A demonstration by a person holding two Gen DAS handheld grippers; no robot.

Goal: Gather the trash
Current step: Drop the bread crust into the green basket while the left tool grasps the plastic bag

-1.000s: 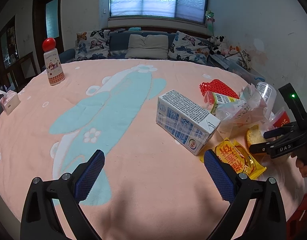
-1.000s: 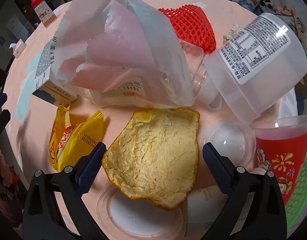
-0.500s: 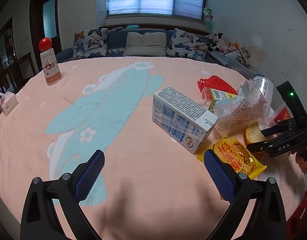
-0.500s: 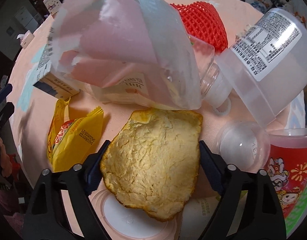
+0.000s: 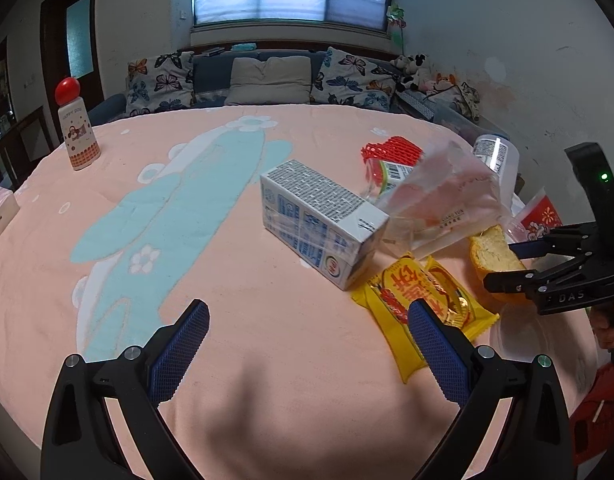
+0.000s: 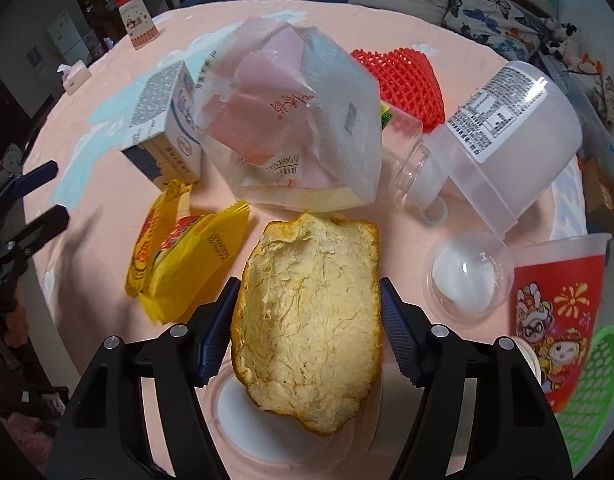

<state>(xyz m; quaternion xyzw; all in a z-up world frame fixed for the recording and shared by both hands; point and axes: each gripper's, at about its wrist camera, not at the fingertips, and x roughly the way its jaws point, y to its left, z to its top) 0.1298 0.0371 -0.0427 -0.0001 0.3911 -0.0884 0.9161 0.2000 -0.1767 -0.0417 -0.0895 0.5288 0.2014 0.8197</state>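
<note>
My right gripper [image 6: 307, 332] is shut on a large piece of orange peel [image 6: 311, 320], its pads against both sides. In the left wrist view the peel [image 5: 493, 252] is tilted up off the pink tablecloth [image 5: 267, 340] in the right gripper [image 5: 503, 264]. My left gripper [image 5: 307, 340] is open and empty above the cloth. Near it lie a yellow snack wrapper [image 5: 419, 304], a white milk carton [image 5: 319, 228] and a crumpled plastic bag [image 5: 439, 204]. More trash lies behind: red foam net [image 6: 403, 80], clear plastic bottle [image 6: 503, 132], dome lid [image 6: 467, 276], red paper cup [image 6: 555, 304].
A red-capped bottle [image 5: 77, 128] and a tissue box [image 5: 1, 212] stand at the table's far left. A green basket [image 6: 595, 400] sits at the right edge by the cup. A clear flat lid [image 6: 267, 420] lies under the peel. A sofa with cushions [image 5: 267, 80] is behind.
My right gripper closed from open onto the orange peel and lifted it a little. My left gripper stayed open and drifted slightly.
</note>
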